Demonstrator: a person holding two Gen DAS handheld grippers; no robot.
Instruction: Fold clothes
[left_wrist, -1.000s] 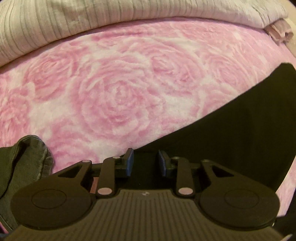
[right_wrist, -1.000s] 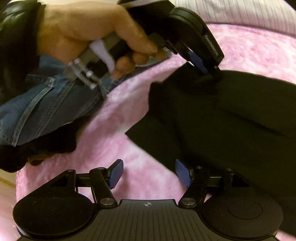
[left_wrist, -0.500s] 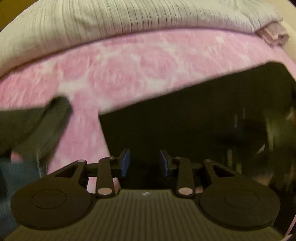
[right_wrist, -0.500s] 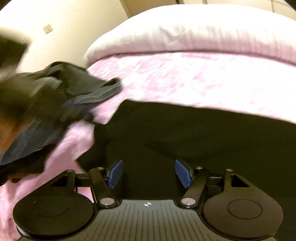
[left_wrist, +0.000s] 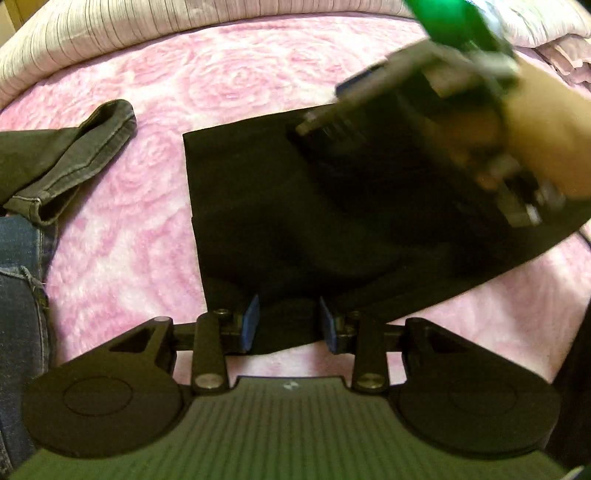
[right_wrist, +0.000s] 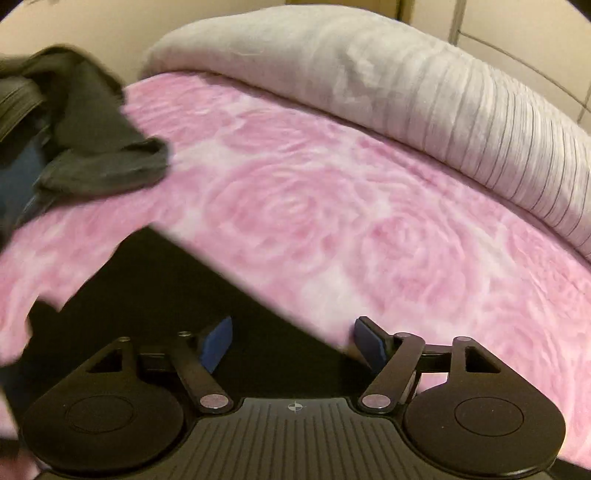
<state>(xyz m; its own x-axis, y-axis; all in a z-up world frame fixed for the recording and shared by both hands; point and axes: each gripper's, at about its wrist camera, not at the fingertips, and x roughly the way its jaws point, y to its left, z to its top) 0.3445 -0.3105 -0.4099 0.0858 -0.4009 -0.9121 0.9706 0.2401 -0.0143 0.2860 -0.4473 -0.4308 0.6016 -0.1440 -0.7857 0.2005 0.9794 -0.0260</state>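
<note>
Black cloth (left_wrist: 295, 221) edge between parted jaws — pink blanket (right_wrist: 369, 221) beyond.

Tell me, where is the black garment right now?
The black garment lies flat on the pink rose blanket, right of the grey jeans, its near edge between the left gripper's fingers.

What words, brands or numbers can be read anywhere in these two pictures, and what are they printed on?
None: no word, brand or number can be read in either view.
Left gripper: its grey body carries only a small white mark, not lettering.
Right gripper: a small round crosshair sign, no text.
Black garment, dark grey clothes and pink rose blanket: no label shows.
</note>
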